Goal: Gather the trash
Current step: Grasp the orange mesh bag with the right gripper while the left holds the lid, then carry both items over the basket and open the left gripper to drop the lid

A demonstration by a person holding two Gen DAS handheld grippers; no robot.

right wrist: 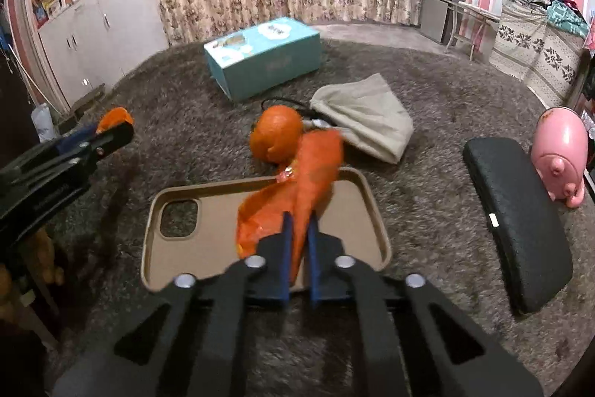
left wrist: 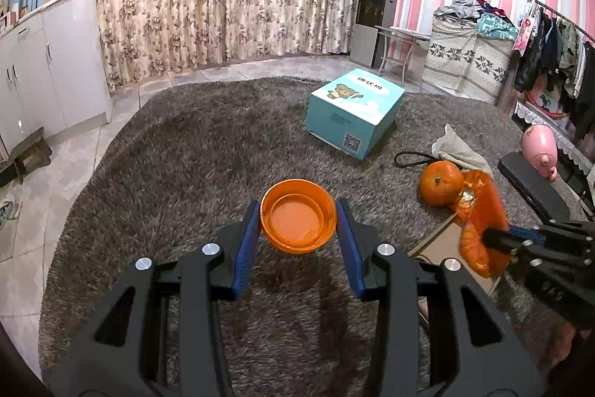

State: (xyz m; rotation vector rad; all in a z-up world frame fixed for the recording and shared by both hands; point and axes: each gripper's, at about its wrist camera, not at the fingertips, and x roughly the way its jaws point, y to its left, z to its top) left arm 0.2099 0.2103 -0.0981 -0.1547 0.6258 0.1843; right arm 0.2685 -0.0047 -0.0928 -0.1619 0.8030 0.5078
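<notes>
1. Shaggy grey carpet (right wrist: 427, 181) covers the floor; floral curtains and a striped wall stand behind.
2. Orange plastic wrapper (right wrist: 297, 181) lies draped across a tan phone case (right wrist: 208, 237), its far end touching a whole orange (right wrist: 275, 133). Right gripper (right wrist: 298, 229) has its jaws pinched nearly together on the wrapper's near end.
3. Handling judgement: the wrapper looks thin, crinkly and almost weightless. It is limp, so it will hang and swing once lifted. It is slick, so a pinch on a bunched fold should hold better than one on a single layer.
4. Left gripper (left wrist: 298, 222) holds a small orange bowl (left wrist: 298, 220) by opposite sides of its rim, jaws set narrow around it. The bowl looks rigid, light and smooth-walled, and could slip if tilted.
5. Outward: a grey cloth pouch (right wrist: 368, 114) lies just beyond the fruit, a teal box (right wrist: 264, 58) farther back, and a black pad (right wrist: 520, 222) and pink pig figure (right wrist: 561, 155) off to the right.
</notes>
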